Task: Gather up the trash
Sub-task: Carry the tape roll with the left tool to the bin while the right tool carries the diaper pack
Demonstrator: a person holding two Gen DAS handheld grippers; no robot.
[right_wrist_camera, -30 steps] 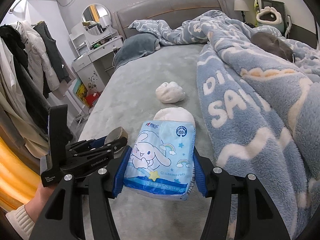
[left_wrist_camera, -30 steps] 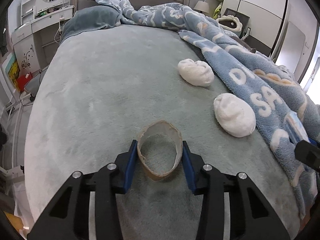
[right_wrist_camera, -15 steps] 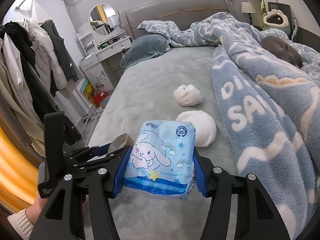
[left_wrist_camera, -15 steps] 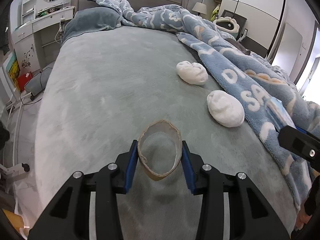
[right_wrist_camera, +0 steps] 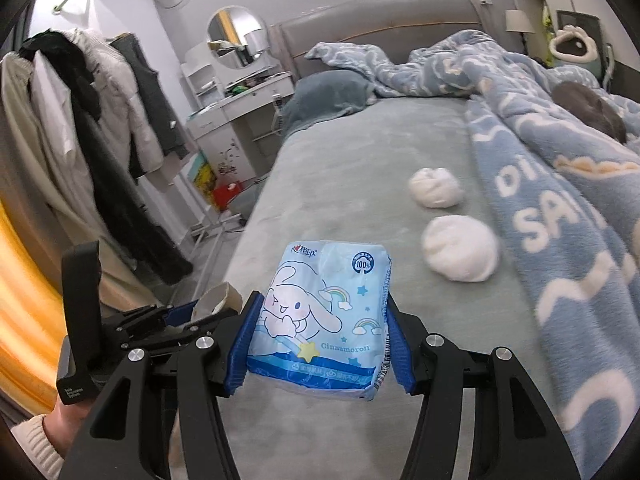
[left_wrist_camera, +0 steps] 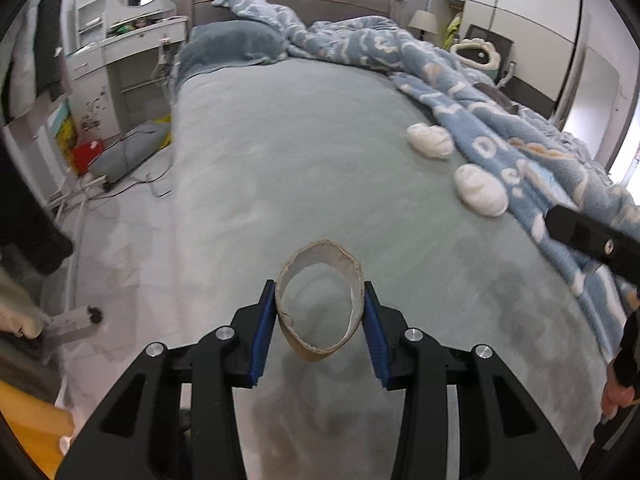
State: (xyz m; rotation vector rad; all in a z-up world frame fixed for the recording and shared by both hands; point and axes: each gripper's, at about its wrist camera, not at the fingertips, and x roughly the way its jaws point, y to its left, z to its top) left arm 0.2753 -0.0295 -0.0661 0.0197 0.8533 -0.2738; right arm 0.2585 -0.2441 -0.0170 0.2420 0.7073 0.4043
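Observation:
My left gripper [left_wrist_camera: 320, 320] is shut on a squashed brown cardboard ring [left_wrist_camera: 352, 264], held above the near end of the grey-green bed [left_wrist_camera: 280, 160]. It also shows in the right wrist view [right_wrist_camera: 218, 300]. My right gripper [right_wrist_camera: 318, 340] is shut on a light blue tissue pack [right_wrist_camera: 324, 312] with a cartoon rabbit print. Two crumpled white tissue balls lie on the bed beside the blue blanket: the nearer one [left_wrist_camera: 480, 188] [right_wrist_camera: 460, 254] and the farther one [left_wrist_camera: 430, 142] [right_wrist_camera: 436, 188].
A blue patterned blanket [left_wrist_camera: 520, 136] covers the bed's right side, with a grey cat [right_wrist_camera: 588, 112] lying on it. A white dresser [left_wrist_camera: 120, 64] and floor clutter stand left of the bed. Clothes hang on a rack [right_wrist_camera: 80, 140].
Both grippers have drawn back from the bed and toward its left edge, each still holding its item. The tissue balls now look farther away.

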